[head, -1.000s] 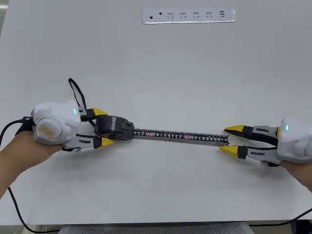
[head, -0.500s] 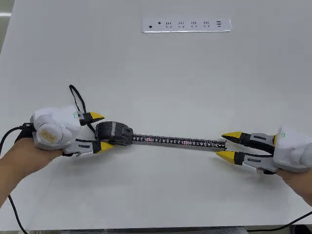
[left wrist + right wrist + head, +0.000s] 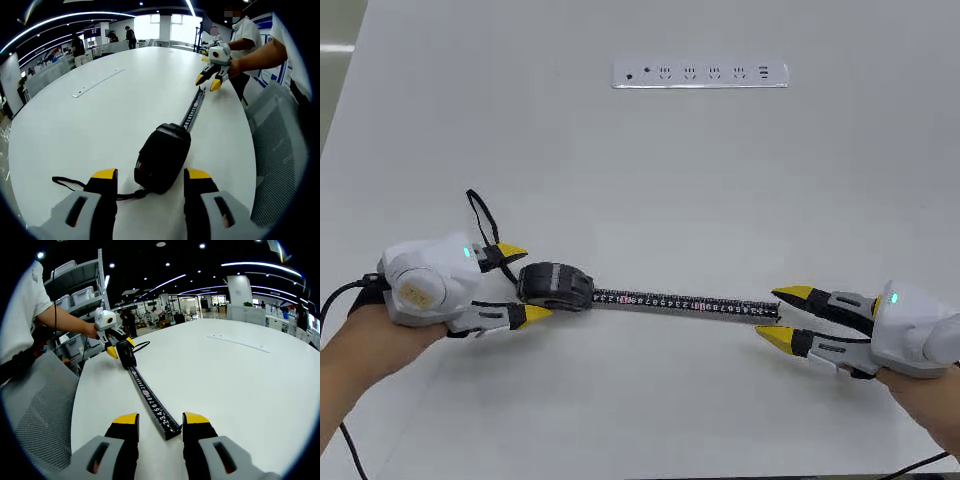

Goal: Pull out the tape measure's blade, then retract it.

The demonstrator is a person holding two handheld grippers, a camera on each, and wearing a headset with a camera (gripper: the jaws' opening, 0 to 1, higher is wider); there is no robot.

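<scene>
- The left claw [image 3: 151,174] stands wide open with the tape measure case [image 3: 162,157] between its yellow tips. A gap shows on one side. On the other, the tip is so near that I cannot tell whether it brushes the case. It grips nothing.
- The right claw [image 3: 160,418] is open too and holds nothing. The free end of the blade [image 3: 150,402] lies on the table [image 3: 240,390] between its tips, touching neither jaw as far as I can see.
- My reading: the left claw brackets the case to stop it sliding. The right claw sits at the end of the blade farthest from the case, placed to catch that end or steer it home.
- The blade runs straight out from the case, flat on the table, so the pull-out looks done and the retract is not yet made.
- The black strap [image 3: 480,210] loops away from the case, behind the left claw.
- A power strip [image 3: 700,74] lies well beyond the case, toward the table's far side.
</scene>
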